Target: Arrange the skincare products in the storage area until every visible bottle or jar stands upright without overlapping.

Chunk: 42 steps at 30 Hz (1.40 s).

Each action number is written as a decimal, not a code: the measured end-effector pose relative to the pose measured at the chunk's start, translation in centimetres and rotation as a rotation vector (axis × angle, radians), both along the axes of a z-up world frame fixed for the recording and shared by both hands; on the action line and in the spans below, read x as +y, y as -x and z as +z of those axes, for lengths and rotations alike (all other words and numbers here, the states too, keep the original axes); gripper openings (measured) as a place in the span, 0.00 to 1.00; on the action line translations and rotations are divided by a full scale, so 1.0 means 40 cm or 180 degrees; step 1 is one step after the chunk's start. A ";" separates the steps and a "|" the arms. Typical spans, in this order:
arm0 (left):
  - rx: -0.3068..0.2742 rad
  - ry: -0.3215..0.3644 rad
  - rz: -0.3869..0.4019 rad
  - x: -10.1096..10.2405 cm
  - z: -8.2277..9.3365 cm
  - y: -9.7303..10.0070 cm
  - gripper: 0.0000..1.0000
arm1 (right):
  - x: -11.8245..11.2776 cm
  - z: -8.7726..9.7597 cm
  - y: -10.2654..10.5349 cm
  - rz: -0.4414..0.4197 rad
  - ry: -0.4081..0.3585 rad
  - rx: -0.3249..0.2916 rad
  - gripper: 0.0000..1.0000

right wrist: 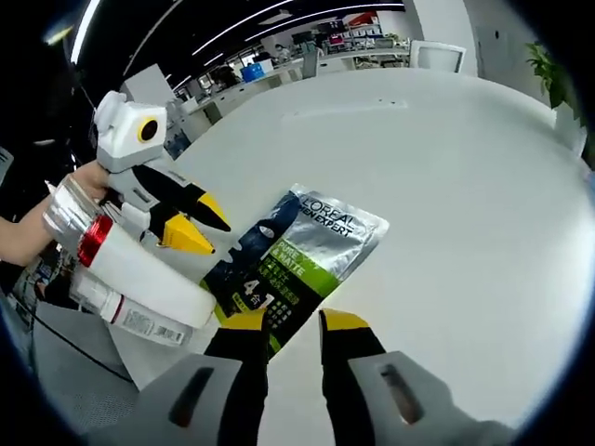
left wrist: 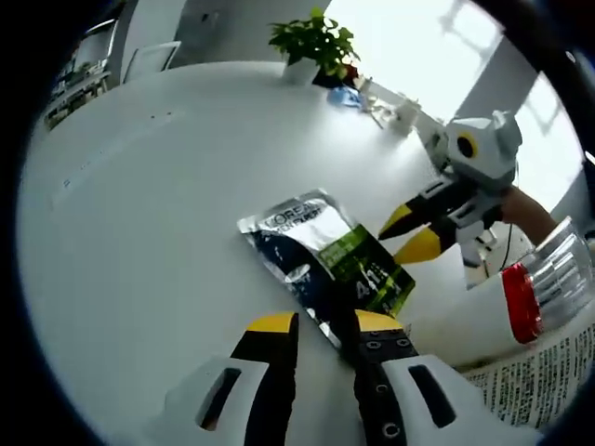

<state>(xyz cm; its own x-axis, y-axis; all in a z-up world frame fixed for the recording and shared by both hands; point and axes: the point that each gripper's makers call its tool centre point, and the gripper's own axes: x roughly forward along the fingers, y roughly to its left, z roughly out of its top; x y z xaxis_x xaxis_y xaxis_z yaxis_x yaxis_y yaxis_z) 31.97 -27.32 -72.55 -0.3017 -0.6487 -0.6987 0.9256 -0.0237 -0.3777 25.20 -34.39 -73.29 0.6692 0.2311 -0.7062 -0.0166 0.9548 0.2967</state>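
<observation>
On the white table (left wrist: 139, 232) a silver, dark-blue and green sachet (left wrist: 325, 260) lies flat, and everything else is placed around it. In the left gripper view, a potted plant (left wrist: 316, 42) stands at the far edge of the table beyond the sachet, with small items near it too blurred to name; to the right of the sachet the right gripper (left wrist: 409, 232) reaches in with its yellow-tipped jaws apart and holding nothing, and just right of it lies a white tube with a red band and silver cap (left wrist: 516, 302) beside a sheet of printed paper (left wrist: 530, 372). The left gripper (left wrist: 321, 325) has its jaws slightly parted, the near edge of the sachet lying between the tips; whether they pinch it I cannot tell. The right gripper view adds an office with desks and ceiling lights beyond the table. Here the left gripper (right wrist: 195, 223) comes in left of the sachet (right wrist: 297, 251), a hand behind it, with the white tube (right wrist: 139, 269) lying on its side just below. The right gripper (right wrist: 293, 325) is open, its tips at the sachet's near corner.
</observation>
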 end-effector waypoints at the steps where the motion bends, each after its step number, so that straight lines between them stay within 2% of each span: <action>1: 0.0004 -0.0009 -0.0008 -0.002 -0.002 -0.002 0.20 | -0.001 -0.003 0.002 -0.0007 -0.0006 0.0012 0.22; 4: 0.0028 -0.0041 -0.0003 -0.019 -0.013 -0.012 0.19 | 0.003 -0.008 0.005 0.0002 -0.0020 0.0035 0.21; 16: 0.0081 -0.0071 0.0010 -0.016 -0.029 0.001 0.18 | 0.026 -0.009 0.004 0.0059 -0.0026 0.0050 0.21; 25: 0.0125 -0.0076 0.0028 -0.014 -0.030 0.012 0.15 | 0.033 -0.013 0.002 -0.0007 -0.0188 0.0017 0.20; 29: 0.0196 -0.0066 0.0108 -0.014 -0.033 0.003 0.12 | 0.035 -0.012 -0.002 -0.0108 -0.0385 -0.0031 0.19; 34: 0.0374 -0.0013 0.0217 -0.023 -0.037 -0.012 0.11 | 0.026 -0.014 -0.005 -0.0243 -0.0555 -0.0043 0.18; 36: 0.0404 0.0007 0.0219 -0.026 -0.032 0.001 0.11 | 0.032 -0.010 -0.010 -0.0276 -0.0664 -0.0067 0.20; 38: 0.0447 0.0018 0.0270 -0.029 -0.033 0.002 0.09 | 0.023 -0.016 -0.010 -0.0340 -0.0690 -0.0052 0.18; 40: 0.0475 0.0015 0.0329 -0.033 -0.042 -0.015 0.06 | 0.017 -0.018 -0.010 -0.0455 -0.0819 -0.0067 0.15; 42: 0.0481 0.0034 0.0313 -0.034 -0.039 -0.006 0.07 | 0.015 -0.018 -0.010 -0.0520 -0.0935 -0.0091 0.15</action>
<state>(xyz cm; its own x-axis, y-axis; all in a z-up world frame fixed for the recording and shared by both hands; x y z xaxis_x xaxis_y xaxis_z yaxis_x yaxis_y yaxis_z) 32.23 -28.68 -74.11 -0.3375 -0.6874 -0.6431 0.8564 0.0593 -0.5129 25.59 -33.81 -74.02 0.7329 0.3100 -0.6056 0.1173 0.8192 0.5613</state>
